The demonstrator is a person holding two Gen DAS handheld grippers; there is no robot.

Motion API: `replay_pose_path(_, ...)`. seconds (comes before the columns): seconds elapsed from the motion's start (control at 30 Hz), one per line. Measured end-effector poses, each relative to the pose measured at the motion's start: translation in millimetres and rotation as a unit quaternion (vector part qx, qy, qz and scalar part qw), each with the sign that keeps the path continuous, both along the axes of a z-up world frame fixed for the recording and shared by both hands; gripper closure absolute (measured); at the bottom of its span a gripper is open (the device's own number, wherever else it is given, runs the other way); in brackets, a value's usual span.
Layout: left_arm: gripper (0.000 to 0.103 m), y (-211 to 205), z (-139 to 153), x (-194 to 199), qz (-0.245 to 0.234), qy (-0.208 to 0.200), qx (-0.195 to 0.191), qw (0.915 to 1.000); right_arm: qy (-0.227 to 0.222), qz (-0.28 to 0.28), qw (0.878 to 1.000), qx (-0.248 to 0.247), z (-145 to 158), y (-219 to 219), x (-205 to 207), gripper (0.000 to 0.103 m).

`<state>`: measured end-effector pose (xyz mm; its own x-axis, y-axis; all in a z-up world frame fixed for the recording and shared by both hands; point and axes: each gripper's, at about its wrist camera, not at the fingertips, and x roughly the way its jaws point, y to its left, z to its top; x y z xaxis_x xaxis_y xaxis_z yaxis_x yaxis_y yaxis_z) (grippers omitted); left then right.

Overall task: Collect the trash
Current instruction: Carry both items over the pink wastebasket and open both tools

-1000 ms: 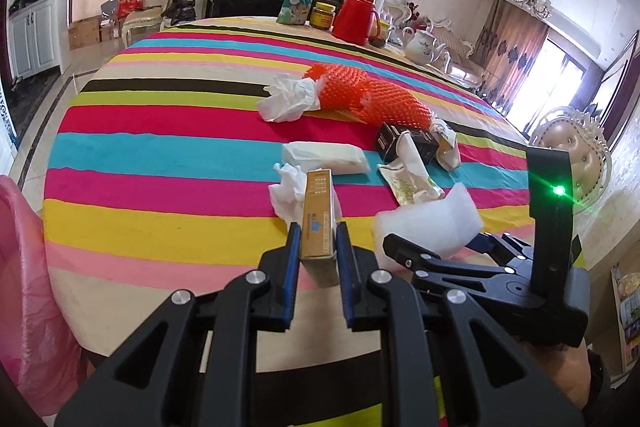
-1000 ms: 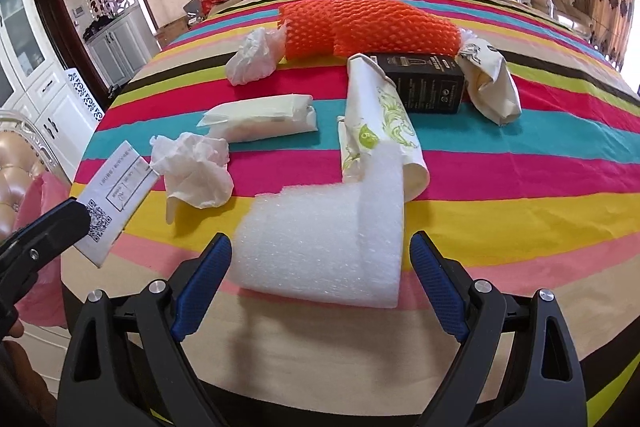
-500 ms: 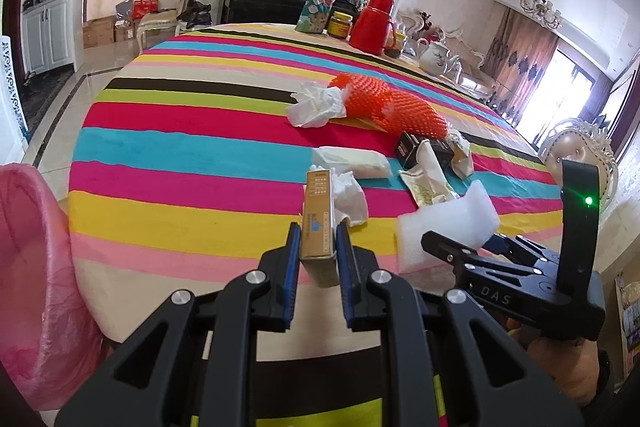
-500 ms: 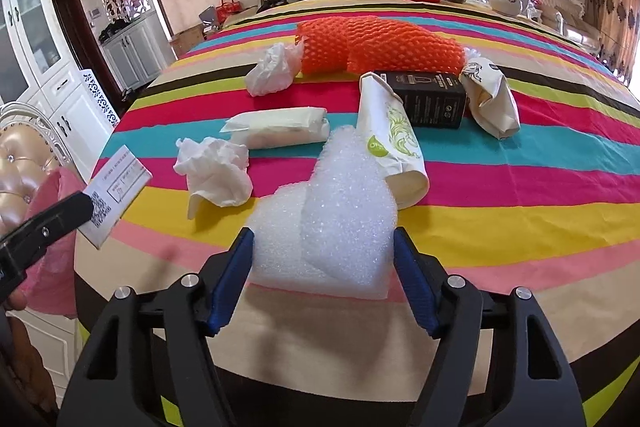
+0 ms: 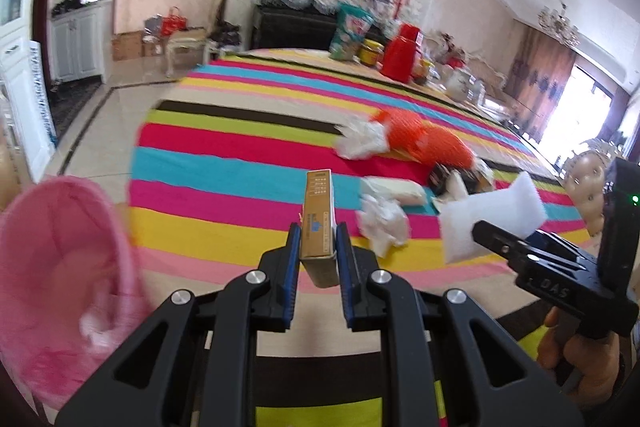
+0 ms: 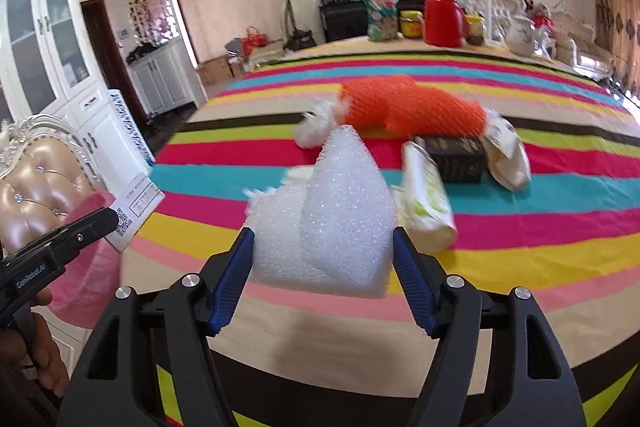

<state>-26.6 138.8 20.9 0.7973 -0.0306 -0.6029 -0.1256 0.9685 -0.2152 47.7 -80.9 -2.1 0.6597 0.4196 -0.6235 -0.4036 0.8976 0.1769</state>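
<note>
My left gripper (image 5: pixel 317 247) is shut on a slim gold carton (image 5: pixel 318 219), held upright above the near table edge; from the right wrist view the same carton (image 6: pixel 136 213) shows its white printed face. My right gripper (image 6: pixel 322 259) is shut on a folded white foam sheet (image 6: pixel 332 215), lifted off the striped tablecloth (image 6: pixel 520 239); in the left wrist view the foam sheet (image 5: pixel 496 215) hangs at the right. A pink trash bag (image 5: pixel 60 267) gapes open at the lower left, beside the table. On the cloth lie a crumpled tissue (image 5: pixel 384 223), an orange foam net (image 6: pixel 412 107) and a black box (image 6: pixel 452 155).
A paper cup (image 6: pixel 426 211), a tissue pack (image 5: pixel 394 189) and a wrapper (image 6: pixel 508 155) lie on the table. At its far end stand a red jug (image 6: pixel 442 15), a snack bag (image 6: pixel 380 11) and jars. A padded chair (image 6: pixel 36 179) is at the left.
The right jaws closed on the foam sheet, folded it and lifted it off the cloth. Both grippers drew back and up, swinging left; the pink bag now fills more of the left view.
</note>
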Motion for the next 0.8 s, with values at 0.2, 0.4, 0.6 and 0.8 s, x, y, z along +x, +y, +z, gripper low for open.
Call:
replay_pose_path(0.2,0.086,48.1,19.1,-28.4,0.063,-0.014,0.022,0.9977,-0.024,0.049,0.998,0.014,21.4,45.5,-11.4,0.036)
replay_pose_path(0.4,0.086,95.8,31.7,-56.7,0.126,-0.015,0.041,0.9911,-0.043,0.119,0.992,0.021,39.1,112.5,-31.8,0.036)
replay_pose_path(0.6,0.086,139.3,34.0,-84.9,0.179,-0.004,0.052,0.9825,-0.051,0.182,0.982,0.021,43.9,178.4,-52.1,0.036)
replay_pose_path(0.8,0.086,174.1,30.8,-115.4,0.224,0.006,0.047,0.9735,-0.043,0.248,0.968,0.014,32.8,248.1,-76.3,0.036)
